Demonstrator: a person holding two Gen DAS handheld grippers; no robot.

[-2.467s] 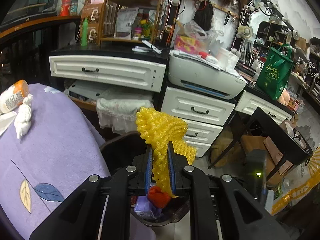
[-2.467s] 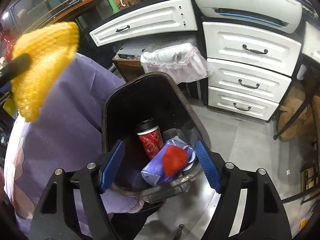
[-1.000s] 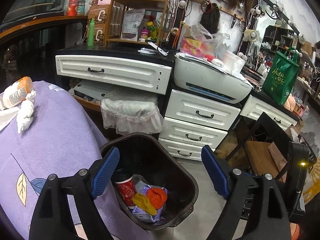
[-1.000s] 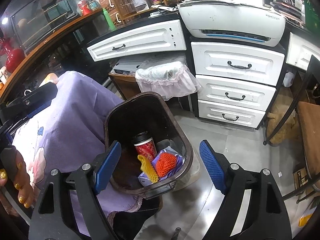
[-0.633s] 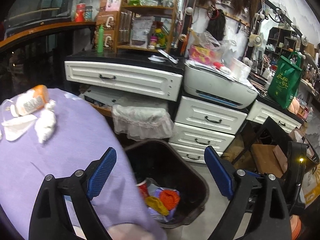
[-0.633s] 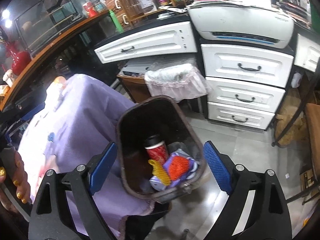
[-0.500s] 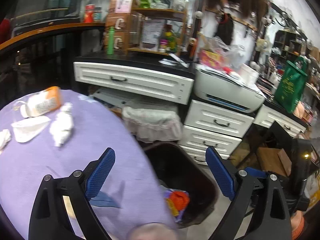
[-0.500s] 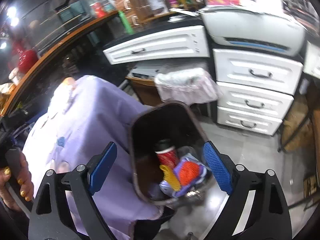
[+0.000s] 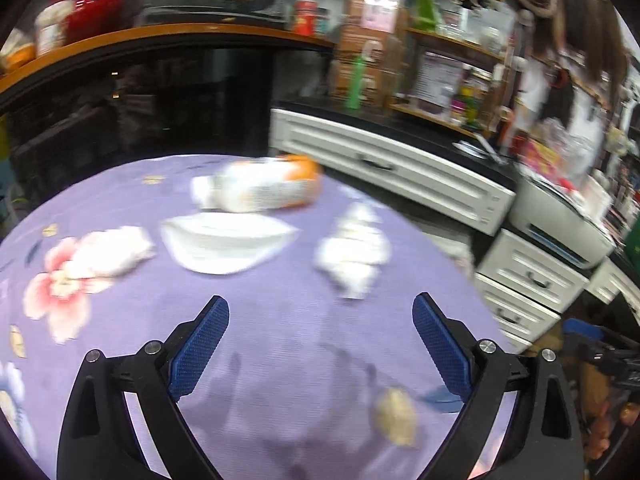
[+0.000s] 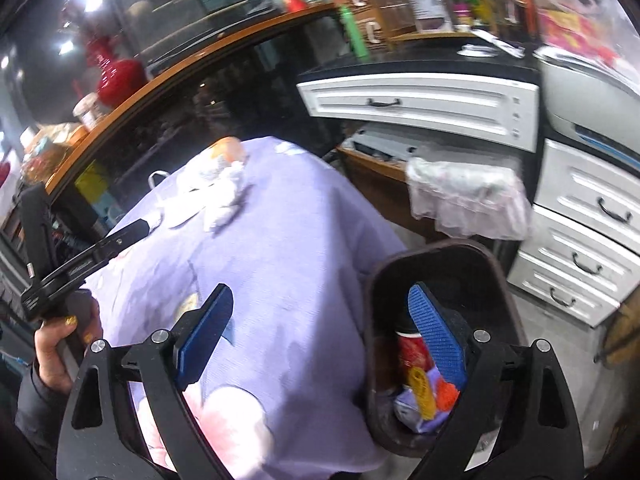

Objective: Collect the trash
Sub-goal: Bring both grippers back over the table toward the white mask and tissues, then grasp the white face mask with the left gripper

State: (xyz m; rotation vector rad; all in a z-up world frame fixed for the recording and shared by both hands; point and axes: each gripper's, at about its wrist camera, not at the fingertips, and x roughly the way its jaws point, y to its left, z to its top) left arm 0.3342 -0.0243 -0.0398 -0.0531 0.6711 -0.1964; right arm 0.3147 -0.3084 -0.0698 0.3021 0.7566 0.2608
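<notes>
Left wrist view: released left hand-held gripper (image 9: pixel 320 340) above blurred white crumpled tissues (image 9: pixel 352 252).

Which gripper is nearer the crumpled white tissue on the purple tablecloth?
Left. The left gripper, jaws open, hangs over the cloth just short of the crumpled white tissue. The right gripper is back at the table's edge beside the trash bin.
</notes>
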